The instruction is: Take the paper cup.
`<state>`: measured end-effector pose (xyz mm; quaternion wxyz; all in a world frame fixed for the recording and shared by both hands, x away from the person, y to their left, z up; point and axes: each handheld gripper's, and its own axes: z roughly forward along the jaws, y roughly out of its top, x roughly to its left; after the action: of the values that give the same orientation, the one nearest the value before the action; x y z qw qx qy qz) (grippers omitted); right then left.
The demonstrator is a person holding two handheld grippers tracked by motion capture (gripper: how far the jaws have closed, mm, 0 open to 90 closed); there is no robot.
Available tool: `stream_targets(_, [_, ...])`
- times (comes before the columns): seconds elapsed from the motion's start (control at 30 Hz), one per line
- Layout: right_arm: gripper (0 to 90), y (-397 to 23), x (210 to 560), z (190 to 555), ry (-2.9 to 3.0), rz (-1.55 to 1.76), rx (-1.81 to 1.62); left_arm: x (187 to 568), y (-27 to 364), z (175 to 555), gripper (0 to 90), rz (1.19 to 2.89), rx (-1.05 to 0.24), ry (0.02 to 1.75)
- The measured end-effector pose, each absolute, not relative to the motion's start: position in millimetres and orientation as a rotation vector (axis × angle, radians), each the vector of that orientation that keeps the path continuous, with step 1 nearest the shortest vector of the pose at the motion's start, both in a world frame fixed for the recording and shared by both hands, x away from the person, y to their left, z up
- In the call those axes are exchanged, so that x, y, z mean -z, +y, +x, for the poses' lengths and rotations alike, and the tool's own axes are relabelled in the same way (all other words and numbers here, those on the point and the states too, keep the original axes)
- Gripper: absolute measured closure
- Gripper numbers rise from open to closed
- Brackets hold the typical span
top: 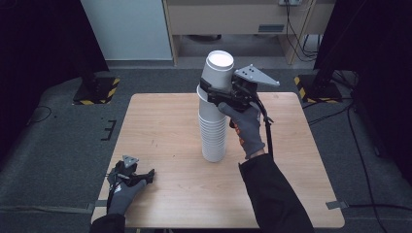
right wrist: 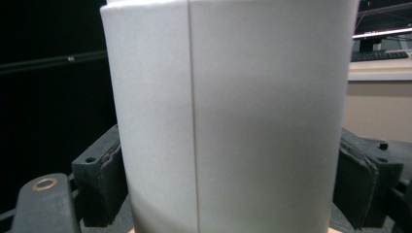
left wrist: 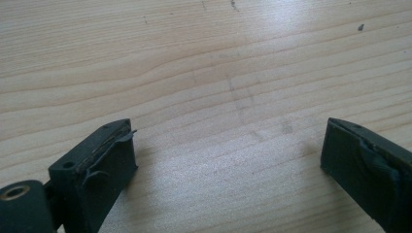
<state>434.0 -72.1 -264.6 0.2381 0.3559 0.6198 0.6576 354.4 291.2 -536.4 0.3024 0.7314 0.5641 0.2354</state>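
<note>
One tall stack of white paper cups [top: 214, 131] stands at the centre of the high view on the wooden table [top: 160, 126], and one more cup, the top cup [top: 218, 73], sits raised and slightly tilted at its head. The rims in the stack are too small and closely nested to count surely; perhaps a dozen show. There are two grippers and two gloved hands.

The right gripper [top: 214, 94] is held level at upper centre of the high view, its jaws clenched around the top cup from either side; in the right gripper view the cup's white wall [right wrist: 228, 121] lies between the two pads. The right hand [top: 245, 128] rises from the lower right, forearm in a dark sleeve.

The left gripper [top: 141, 175] rests low on the table at the lower left, well apart from the stack, with the left hand [top: 121, 191] behind it. Its jaws stand spread wide over bare wood in the left gripper view, grasping nothing.

The top cup's rim and base are cut off in the right gripper view.
</note>
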Motion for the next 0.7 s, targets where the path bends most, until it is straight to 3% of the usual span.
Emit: stream_targets(0.7, [15.4,-113,241,419,1.593,0.984,-1.859,536,291,354,4.7,1.940,-0.624,1.495])
